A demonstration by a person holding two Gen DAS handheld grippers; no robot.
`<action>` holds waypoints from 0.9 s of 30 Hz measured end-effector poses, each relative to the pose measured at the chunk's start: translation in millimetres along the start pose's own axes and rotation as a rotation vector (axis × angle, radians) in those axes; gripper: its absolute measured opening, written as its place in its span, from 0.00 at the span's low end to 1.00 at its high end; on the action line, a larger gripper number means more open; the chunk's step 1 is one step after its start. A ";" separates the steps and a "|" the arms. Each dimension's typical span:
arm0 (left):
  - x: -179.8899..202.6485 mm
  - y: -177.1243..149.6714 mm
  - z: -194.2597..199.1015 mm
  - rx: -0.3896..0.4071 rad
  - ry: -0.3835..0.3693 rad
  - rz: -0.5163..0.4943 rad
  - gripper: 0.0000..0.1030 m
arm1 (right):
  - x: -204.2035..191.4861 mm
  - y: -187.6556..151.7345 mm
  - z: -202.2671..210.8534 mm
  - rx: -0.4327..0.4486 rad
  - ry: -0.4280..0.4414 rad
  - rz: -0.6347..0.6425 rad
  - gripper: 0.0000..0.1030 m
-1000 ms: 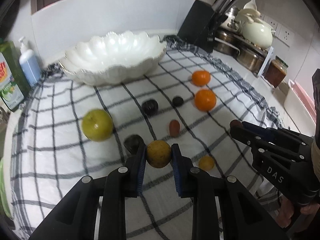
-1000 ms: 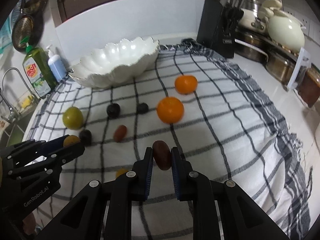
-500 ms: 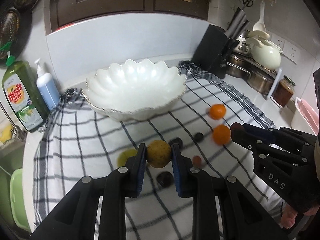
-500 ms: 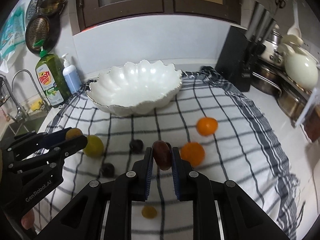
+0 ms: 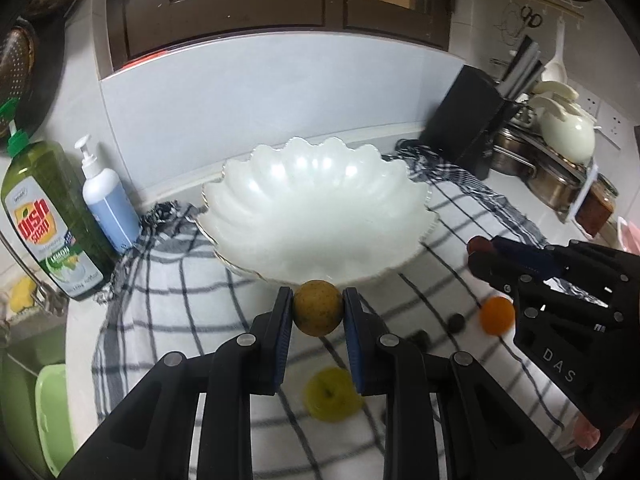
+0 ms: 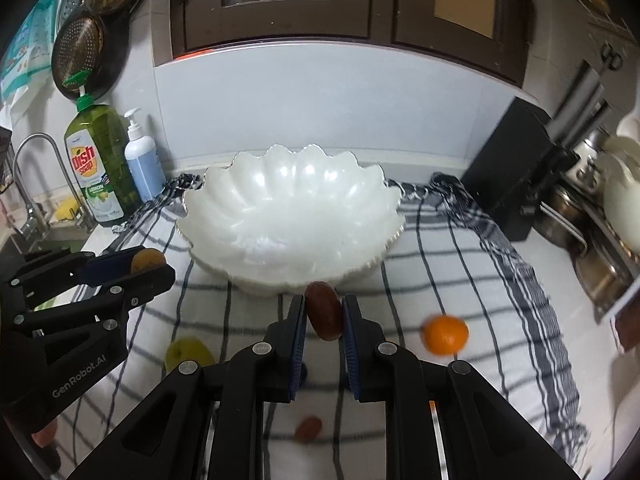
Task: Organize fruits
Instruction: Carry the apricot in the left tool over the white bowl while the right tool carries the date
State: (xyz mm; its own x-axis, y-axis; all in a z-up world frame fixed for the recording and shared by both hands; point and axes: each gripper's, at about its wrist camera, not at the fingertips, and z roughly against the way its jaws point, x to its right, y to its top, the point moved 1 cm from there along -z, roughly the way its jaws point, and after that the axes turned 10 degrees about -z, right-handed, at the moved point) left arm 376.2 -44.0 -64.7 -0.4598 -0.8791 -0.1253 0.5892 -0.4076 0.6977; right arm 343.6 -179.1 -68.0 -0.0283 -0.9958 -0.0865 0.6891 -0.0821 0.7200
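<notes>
**Two fruits held short of the bowl**

While both grippers carry a fruit, the step in hand looks like the delivery: each load is raised and aimed at the white scalloped bowl, which appears empty. The left gripper is clamped on a round yellow-brown fruit that sits just in front of the bowl's near rim. The right gripper pinches a dark reddish oval fruit, likewise just short of the near rim — neither load is over the basin yet.

Both tools point forward at the bowl, fingers roughly level, side by side and apart from each other.

Next, by this reading, each gripper needs to travel forward past the rim, lower a little, then part its fingers so the fruit drops gently — round fruit may roll inside.

On the checked cloth in front of the bowl wait a green apple, an orange and several small dark fruits.
</notes>
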 end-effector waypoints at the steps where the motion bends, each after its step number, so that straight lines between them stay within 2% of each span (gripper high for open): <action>1: -3.3 3.0 -2.1 -0.001 0.002 -0.002 0.25 | -2.6 4.0 -3.0 0.002 -0.002 0.008 0.19; 16: -45.4 59.0 -46.5 -0.016 0.017 -0.034 0.25 | -20.5 66.3 -61.0 -0.019 0.009 0.053 0.19; 27: -55.1 80.8 -91.8 -0.100 -0.022 -0.042 0.25 | -9.3 88.4 -102.8 -0.092 0.003 0.042 0.19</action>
State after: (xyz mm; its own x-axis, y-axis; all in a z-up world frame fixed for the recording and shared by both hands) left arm 510.2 -51.1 -66.3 -0.4994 -0.8556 -0.1362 0.6323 -0.4674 0.6179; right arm 479.3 -173.0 -74.3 0.0043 -0.9982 -0.0597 0.7529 -0.0360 0.6572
